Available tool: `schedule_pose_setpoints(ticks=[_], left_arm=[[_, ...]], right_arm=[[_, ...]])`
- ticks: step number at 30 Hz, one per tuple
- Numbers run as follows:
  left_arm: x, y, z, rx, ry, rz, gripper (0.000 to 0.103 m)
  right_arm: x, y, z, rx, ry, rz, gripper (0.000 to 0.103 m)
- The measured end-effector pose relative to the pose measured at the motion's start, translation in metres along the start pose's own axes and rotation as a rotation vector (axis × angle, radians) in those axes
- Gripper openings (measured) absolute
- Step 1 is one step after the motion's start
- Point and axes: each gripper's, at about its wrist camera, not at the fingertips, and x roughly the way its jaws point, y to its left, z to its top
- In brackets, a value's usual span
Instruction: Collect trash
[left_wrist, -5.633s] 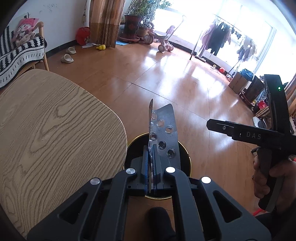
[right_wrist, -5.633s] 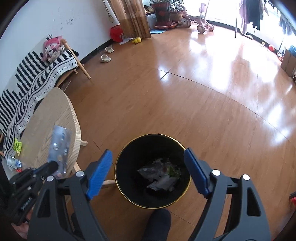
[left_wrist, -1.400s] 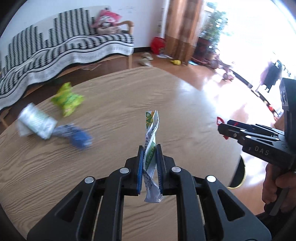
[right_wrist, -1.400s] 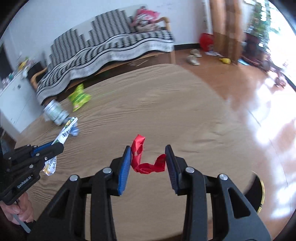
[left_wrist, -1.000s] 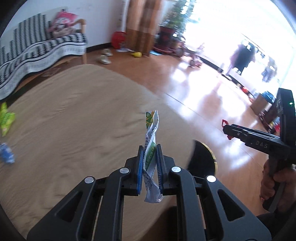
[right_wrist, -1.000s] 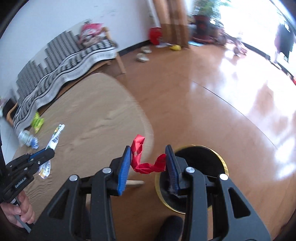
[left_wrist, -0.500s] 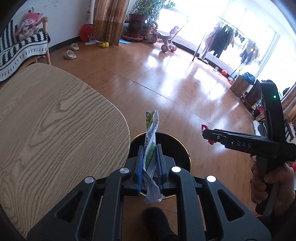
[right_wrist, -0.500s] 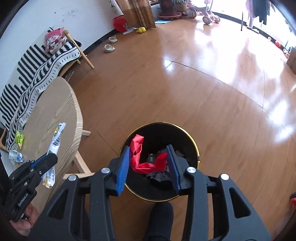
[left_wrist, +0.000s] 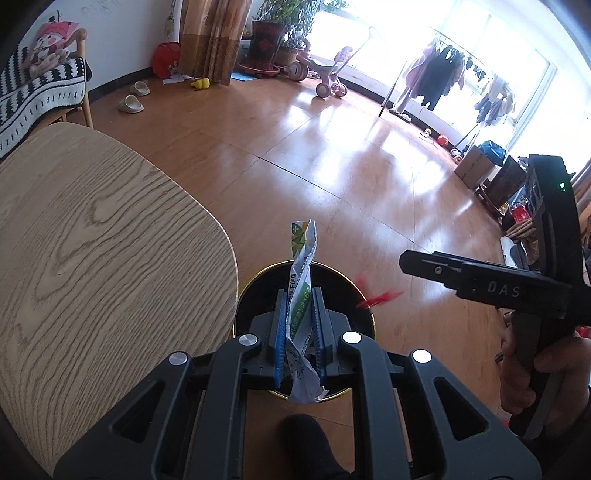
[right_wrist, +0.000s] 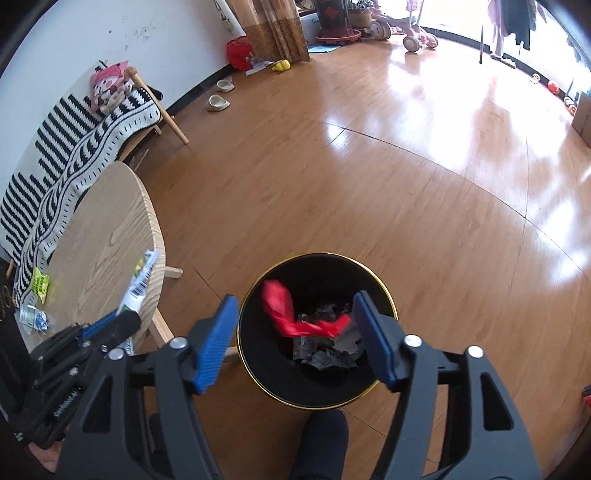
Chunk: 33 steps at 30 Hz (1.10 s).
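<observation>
Left gripper (left_wrist: 300, 325) clamped a green-white wrapper (left_wrist: 302, 291) over the black bin (right_wrist: 384, 295). At 3 o'clock, right gripper (right_wrist: 295, 336) jaws had just opened wide; red wrapper (right_wrist: 291, 314) hung loose between them, above the bin's trash.

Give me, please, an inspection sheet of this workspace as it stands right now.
Surface: wooden table, bare at the near end; wood floor around it.
Job's things: black bin on the floor holds crumpled trash; red wrapper over its mouth, clear of both pads; white-green wrapper upright in the left claw.
Clutter: yellow-green packet and blue-white packet at the table's far end.
Grippers: left claw shut on the white-green wrapper; right claw open above the bin, jaws have just been opening.
Cables: nothing seen.
Surroundings: striped sofa, slippers, curtain, clothes rack.
</observation>
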Motion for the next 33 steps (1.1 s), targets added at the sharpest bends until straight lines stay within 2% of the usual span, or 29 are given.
schedule_pose_setpoints(ticks=[12, 18, 19, 20, 22, 24, 28, 33], left_arm=[[0.020, -0.008, 0.003, 0.016, 0.037, -0.030, 0.012], [0.025, -0.010, 0.003, 0.006, 0.017, -0.068, 0.016], [0.026, -0.009, 0.004, -0.002, 0.019, -0.072, 0.029], [0.025, -0.008, 0.005, -0.009, 0.015, -0.076, 0.050], [0.020, -0.008, 0.003, -0.013, -0.009, -0.065, 0.064], [0.016, -0.007, 0.003, -0.010, -0.014, -0.055, 0.064], [0.001, 0.006, 0.004, -0.038, -0.030, -0.024, 0.070], [-0.036, 0.037, 0.000, -0.085, -0.075, 0.066, 0.080]], right_arm=[[-0.010, -0.007, 0.001, 0.039, -0.043, -0.004, 0.070], [-0.019, -0.015, 0.003, 0.071, -0.081, -0.010, 0.072], [-0.019, -0.016, 0.003, 0.072, -0.082, -0.011, 0.072], [-0.018, -0.017, 0.002, 0.073, -0.082, -0.011, 0.072], [-0.017, -0.016, 0.003, 0.075, -0.080, -0.008, 0.072], [-0.017, -0.013, 0.003, 0.070, -0.080, -0.003, 0.072], [-0.015, -0.001, 0.005, 0.046, -0.082, 0.007, 0.075], [-0.011, 0.034, 0.006, -0.013, -0.083, 0.024, 0.076]])
